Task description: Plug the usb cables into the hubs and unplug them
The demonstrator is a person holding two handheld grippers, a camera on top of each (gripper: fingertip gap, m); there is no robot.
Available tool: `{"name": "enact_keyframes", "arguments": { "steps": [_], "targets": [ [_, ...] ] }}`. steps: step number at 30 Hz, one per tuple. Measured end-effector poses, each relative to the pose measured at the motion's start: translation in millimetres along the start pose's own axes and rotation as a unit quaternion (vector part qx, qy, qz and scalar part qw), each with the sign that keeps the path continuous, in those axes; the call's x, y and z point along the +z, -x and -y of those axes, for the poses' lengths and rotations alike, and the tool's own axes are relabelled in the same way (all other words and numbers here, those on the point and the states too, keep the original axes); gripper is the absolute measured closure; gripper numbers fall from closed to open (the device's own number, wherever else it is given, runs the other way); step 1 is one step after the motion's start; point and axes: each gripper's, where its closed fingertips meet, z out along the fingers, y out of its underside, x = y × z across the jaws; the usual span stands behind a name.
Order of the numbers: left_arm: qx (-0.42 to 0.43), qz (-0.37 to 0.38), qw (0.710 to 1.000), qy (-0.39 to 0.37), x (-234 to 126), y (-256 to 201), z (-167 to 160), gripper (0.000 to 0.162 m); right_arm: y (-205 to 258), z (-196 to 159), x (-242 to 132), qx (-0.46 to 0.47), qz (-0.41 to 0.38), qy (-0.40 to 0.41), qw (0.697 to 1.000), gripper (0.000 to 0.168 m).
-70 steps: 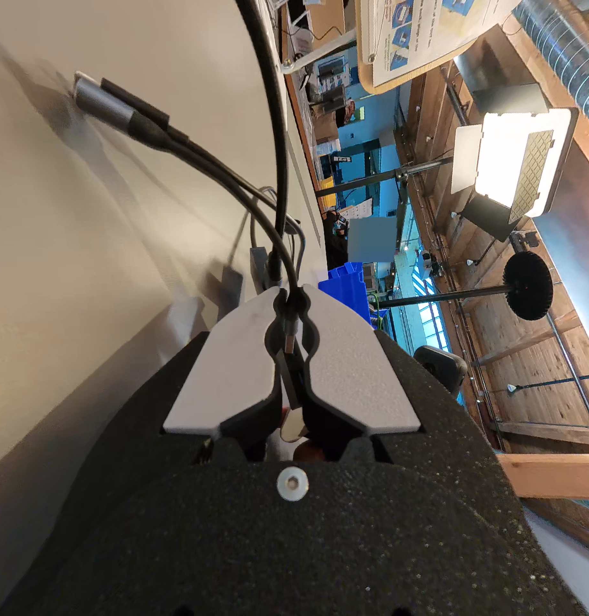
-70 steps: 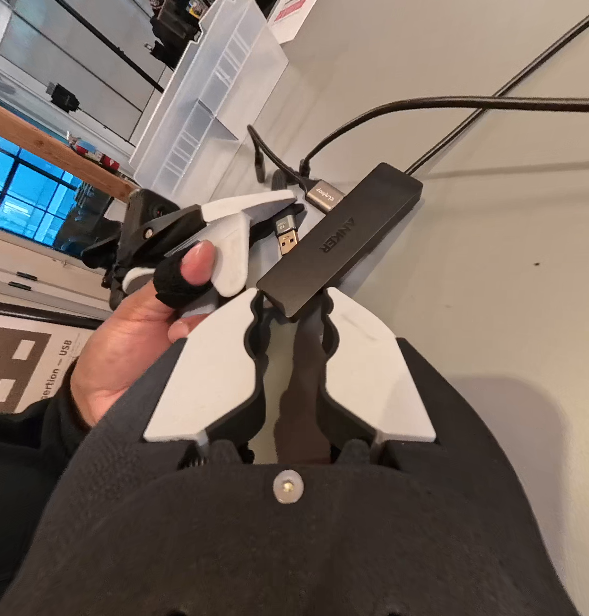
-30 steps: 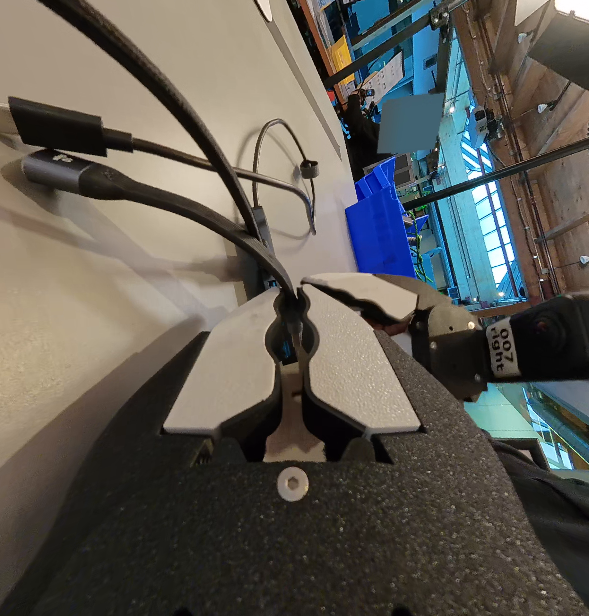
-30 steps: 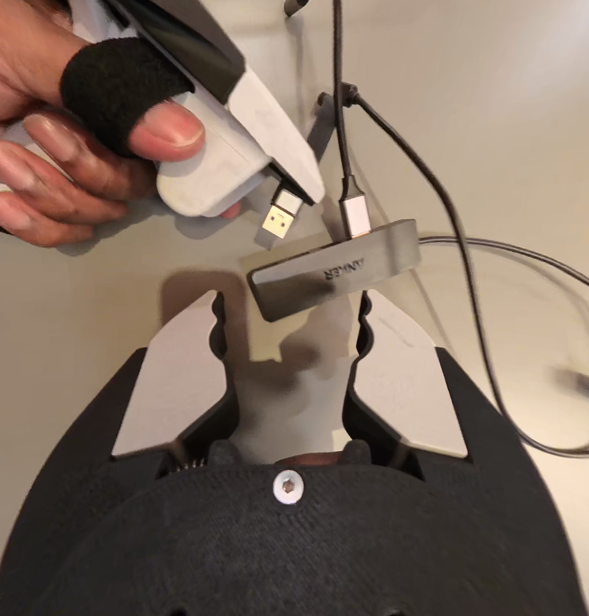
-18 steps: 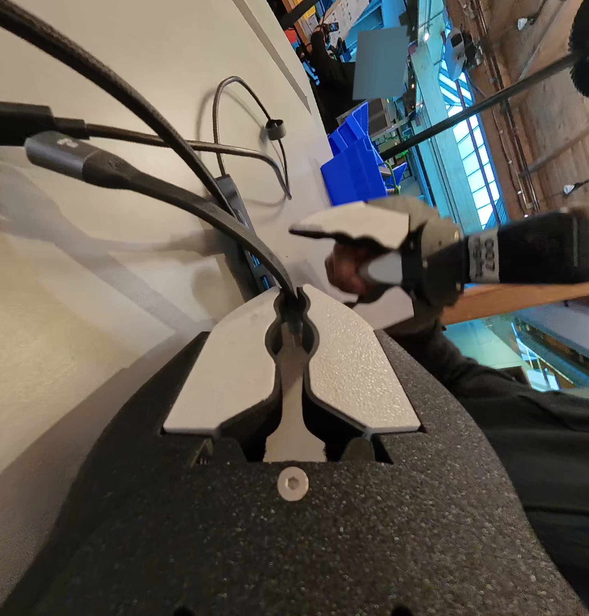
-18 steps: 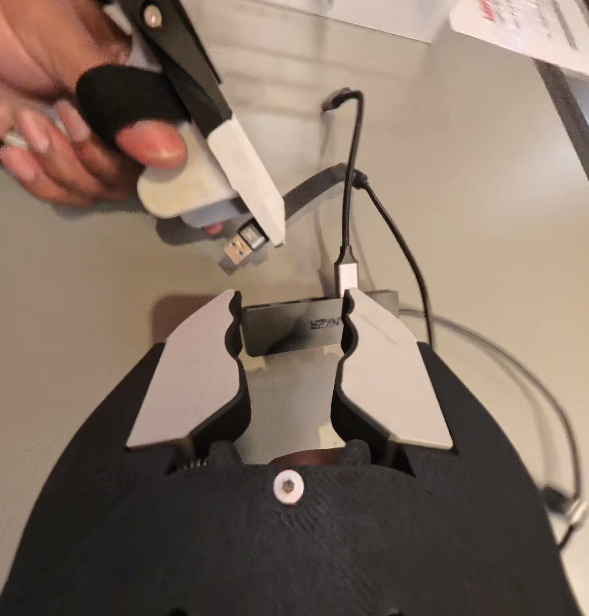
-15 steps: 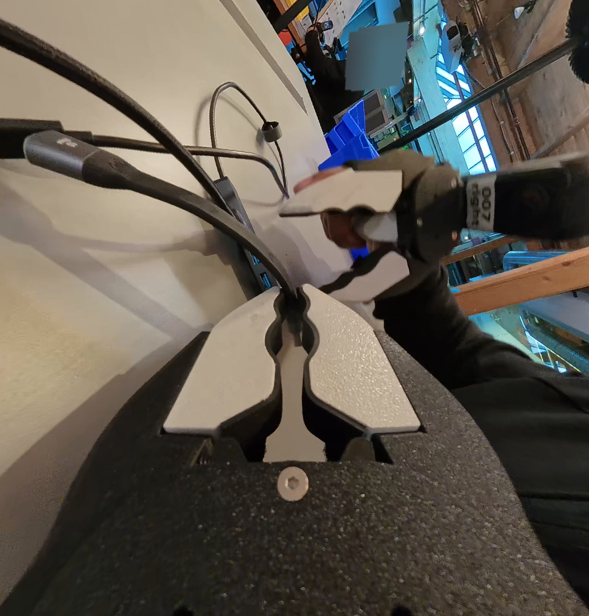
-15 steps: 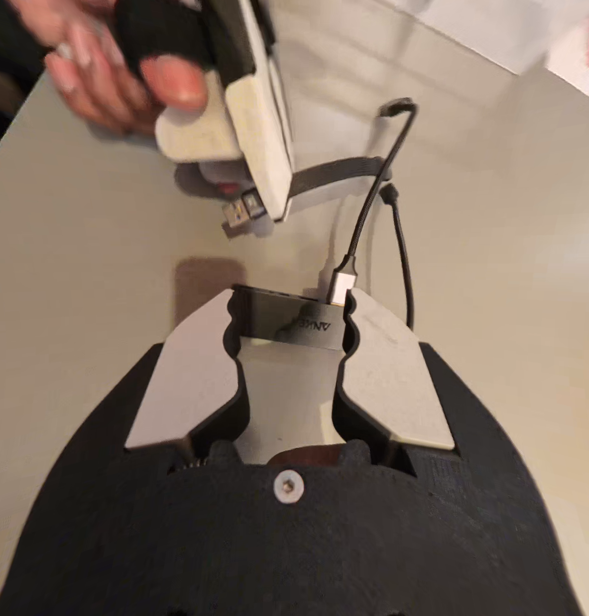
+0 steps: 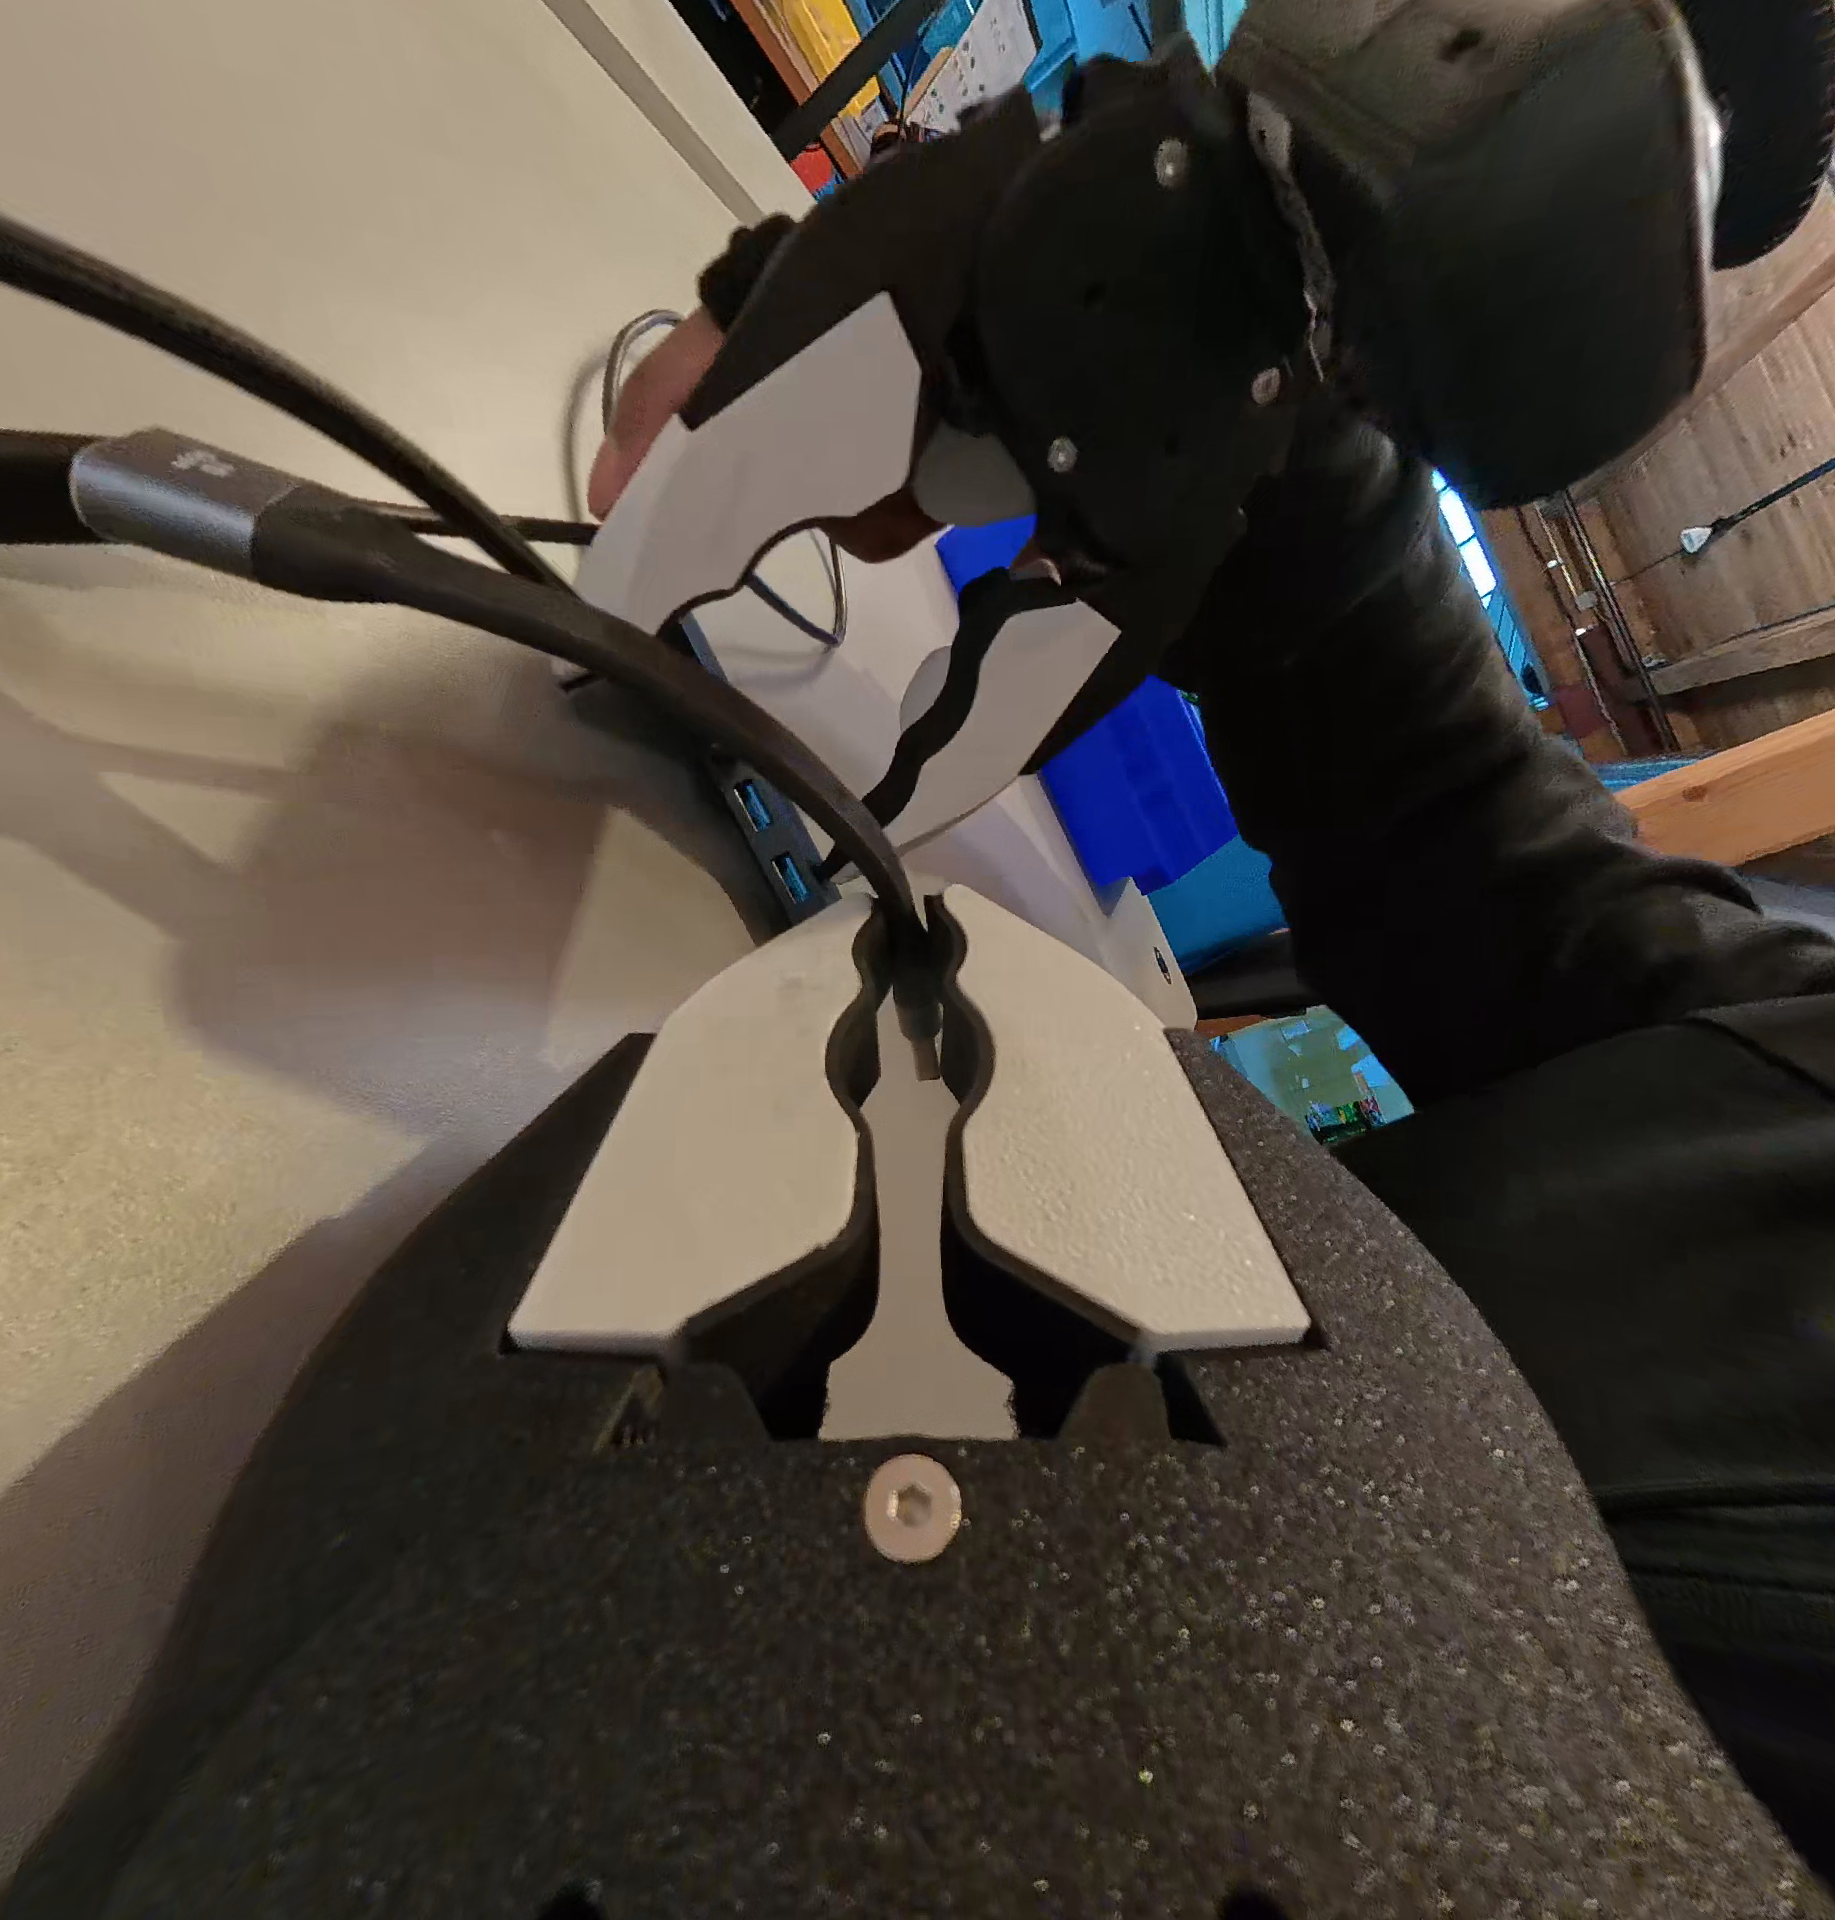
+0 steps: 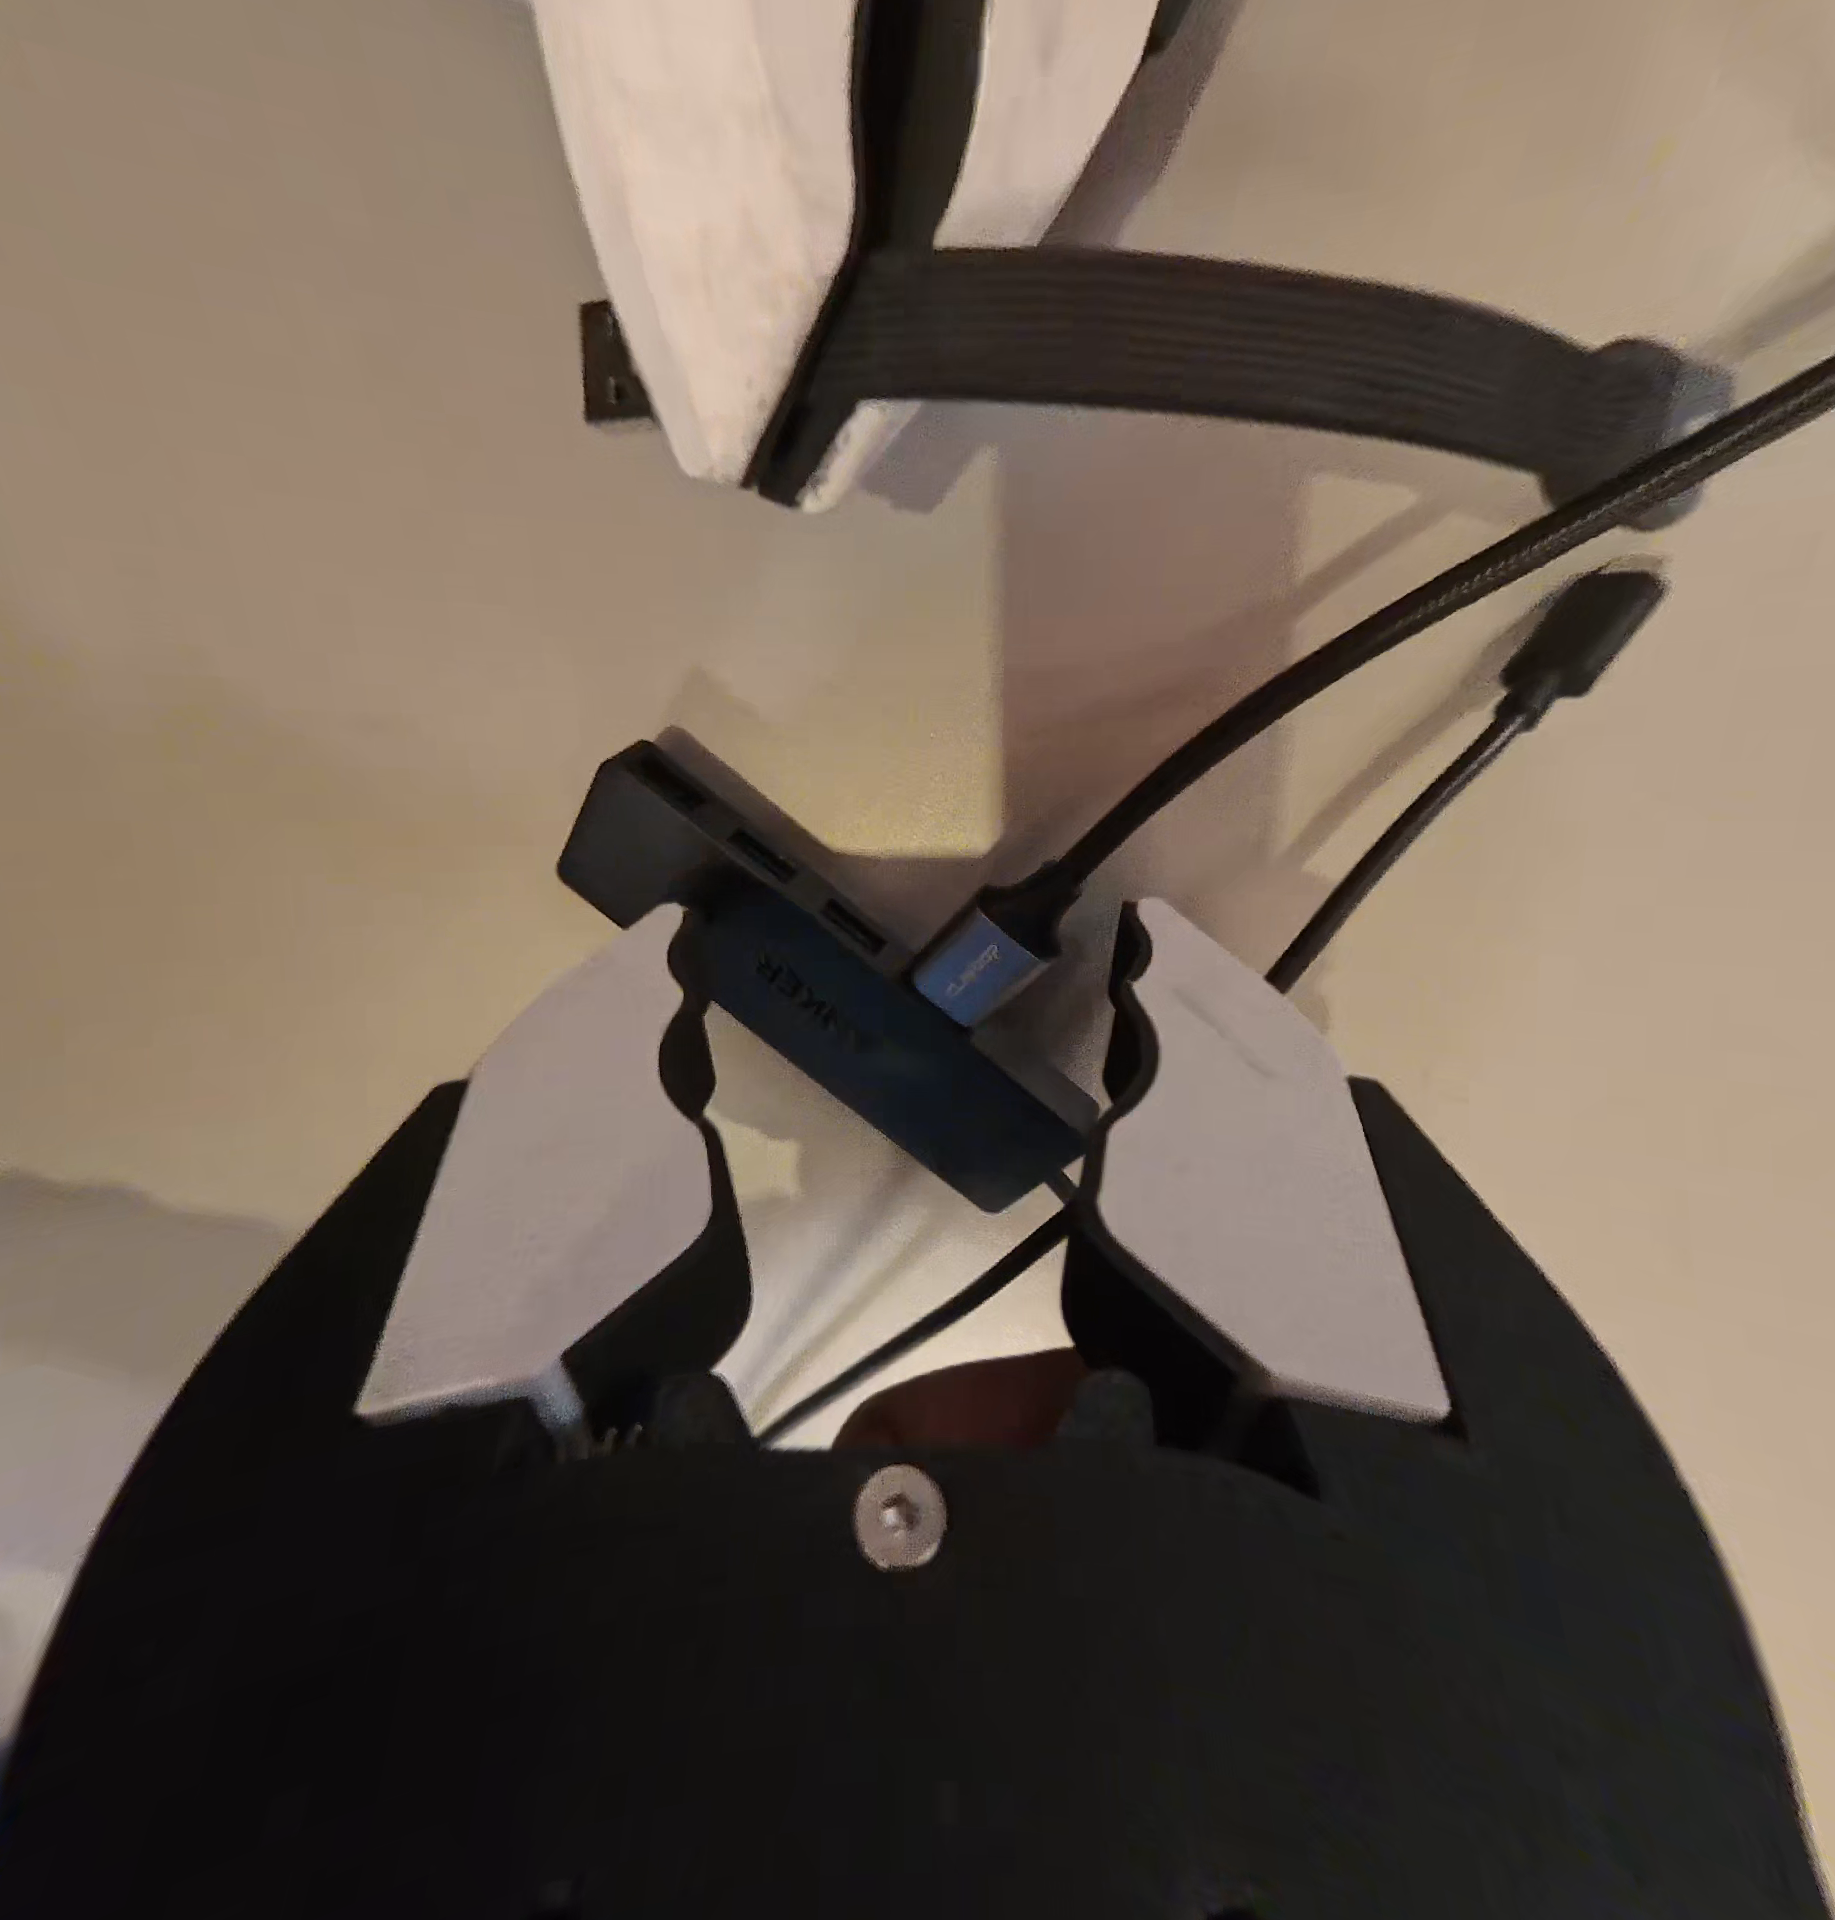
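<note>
Black and light, the rigid USB hub (image 10: 788, 997) is sitting askew between the right gripper (image 10: 897, 925)'s spread fingers, best taken across its long edges. The left gripper (image 9: 908, 914) is pinching a stiff flat ribbon cable (image 9: 622, 655) closed-jawed just behind its plug.

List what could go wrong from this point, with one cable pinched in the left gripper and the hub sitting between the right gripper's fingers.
1. The black hub lies diagonally between the open right gripper; closing now could twist it or let it slip out.
2. The silver plug already seated sits near the right finger; the squeeze might knock it.
3. The left gripper pinches the flat cable sideways to the ports, so insertion may misalign.
</note>
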Motion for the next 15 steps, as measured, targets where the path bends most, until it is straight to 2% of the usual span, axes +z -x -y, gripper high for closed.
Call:
{"name": "enact_keyframes", "arguments": {
  "steps": [4,9,15],
  "targets": [
    [0.003,0.002,1.0,-0.001,-1,2,3,0.156,0,-8,-1,-0.013,0.022,0.038,0.999,0.1],
    [0.006,0.008,1.0,-0.008,0,5,8,0.156,6,-9,-5,0.014,0.007,0.014,1.0,0.111],
    [0.019,0.02,1.0,-0.009,10,8,14,0.156,-4,-9,-29,0.076,-0.132,-0.088,0.984,0.129]
  ]
}}
